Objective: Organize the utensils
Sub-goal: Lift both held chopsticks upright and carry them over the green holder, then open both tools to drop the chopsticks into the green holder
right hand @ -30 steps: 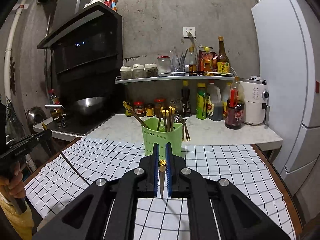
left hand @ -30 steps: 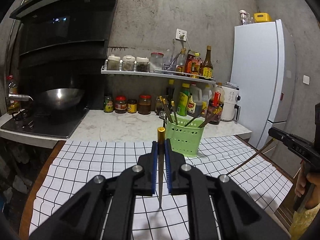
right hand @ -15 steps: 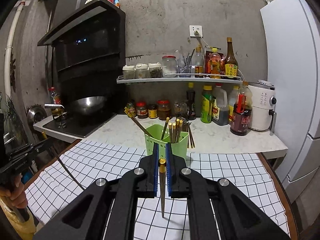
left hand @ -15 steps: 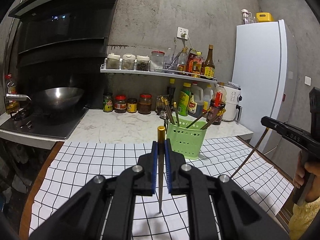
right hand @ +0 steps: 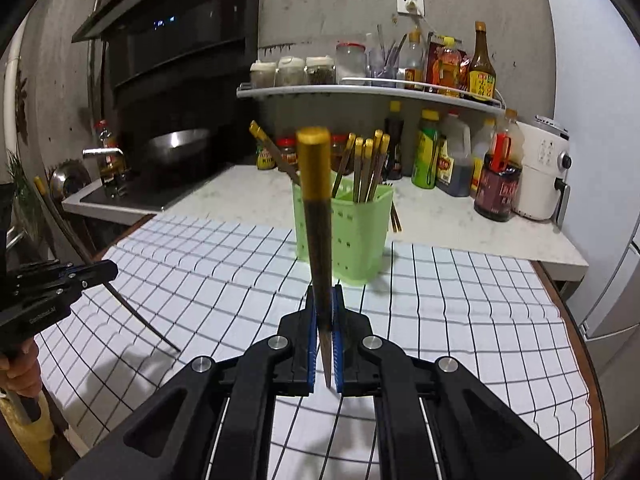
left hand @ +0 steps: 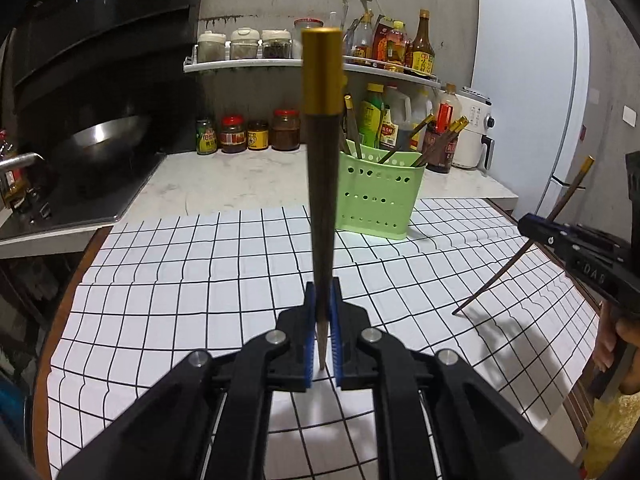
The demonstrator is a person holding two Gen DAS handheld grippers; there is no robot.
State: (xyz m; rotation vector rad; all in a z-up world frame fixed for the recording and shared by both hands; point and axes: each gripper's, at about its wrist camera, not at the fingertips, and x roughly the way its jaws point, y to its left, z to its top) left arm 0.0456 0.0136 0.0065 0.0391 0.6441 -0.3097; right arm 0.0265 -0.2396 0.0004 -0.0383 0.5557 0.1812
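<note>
My left gripper (left hand: 322, 286) is shut on a dark chopstick with a gold cap (left hand: 322, 184) that stands upright, its thin tip near the checked cloth. My right gripper (right hand: 323, 294) is shut on a second gold-capped chopstick (right hand: 318, 216), also upright. A green perforated utensil holder (left hand: 378, 196) (right hand: 348, 232) stands at the far edge of the cloth with several chopsticks in it. In the left wrist view the right gripper (left hand: 528, 224) and its slanted chopstick (left hand: 520, 248) show at the right. The right wrist view has the left gripper (right hand: 108, 270) at its left edge.
A white cloth with a black grid (left hand: 200, 280) covers a wooden table (right hand: 576, 320). Behind it runs a marble counter (left hand: 240, 176) with jars and sauce bottles, a wok (left hand: 104, 140) on a hob, a white appliance (right hand: 540, 172) and a fridge (left hand: 532, 80).
Both grippers sank toward the cloth and tipped downward. The chopsticks' capped ends now loom large in each view, and the holder sits closer.
</note>
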